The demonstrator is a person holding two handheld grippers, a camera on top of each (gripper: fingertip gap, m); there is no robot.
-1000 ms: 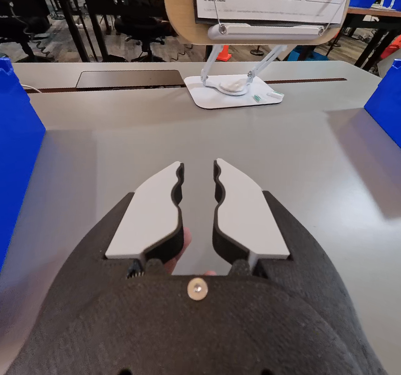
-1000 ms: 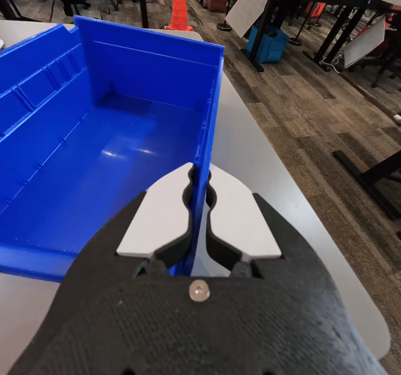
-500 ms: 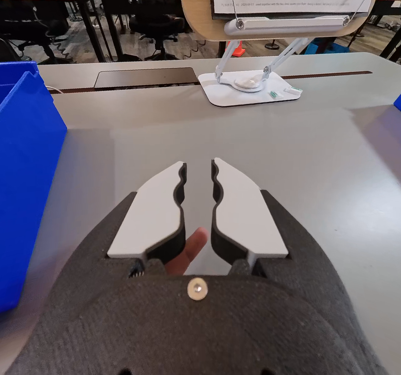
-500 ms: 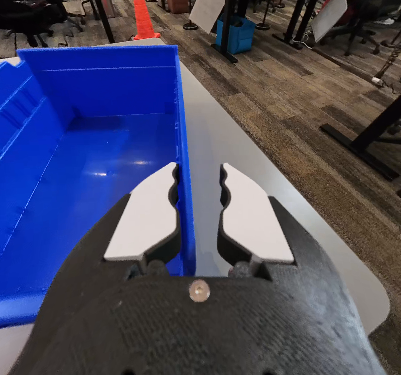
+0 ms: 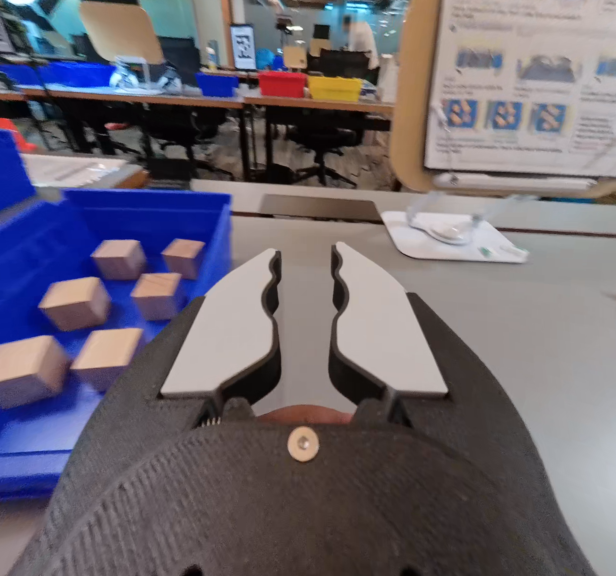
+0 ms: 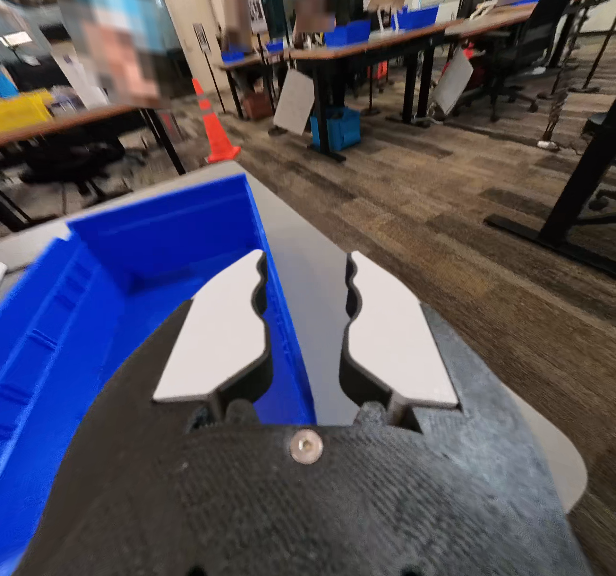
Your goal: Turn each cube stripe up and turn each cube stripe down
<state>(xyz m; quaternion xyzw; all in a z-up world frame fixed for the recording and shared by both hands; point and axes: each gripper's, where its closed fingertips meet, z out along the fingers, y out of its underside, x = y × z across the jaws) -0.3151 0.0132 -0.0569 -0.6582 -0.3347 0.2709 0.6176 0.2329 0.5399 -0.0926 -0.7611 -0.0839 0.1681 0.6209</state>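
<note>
Left claw (image 5: 306, 256) open, empty, over bare grey worktop (image 5: 500, 343). Just to its left: blue bin (image 5: 220, 226) holding six wooden cubes (image 5: 75, 303), loosely scattered, plain faces up, too blurred to make out stripes. Right claw (image 6: 306, 260) also open, gripping nothing, straddling the side wall of a second, empty blue bin (image 6: 160, 243) at the worktop's right edge. Document stand (image 5: 453, 236) sits beyond the left claw.

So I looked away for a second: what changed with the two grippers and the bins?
The right gripper let go of the empty blue bin's wall, opened wide and pulled up and away. The left gripper swung left, bringing the bin of wooden cubes into view. It stayed open and empty.
</note>
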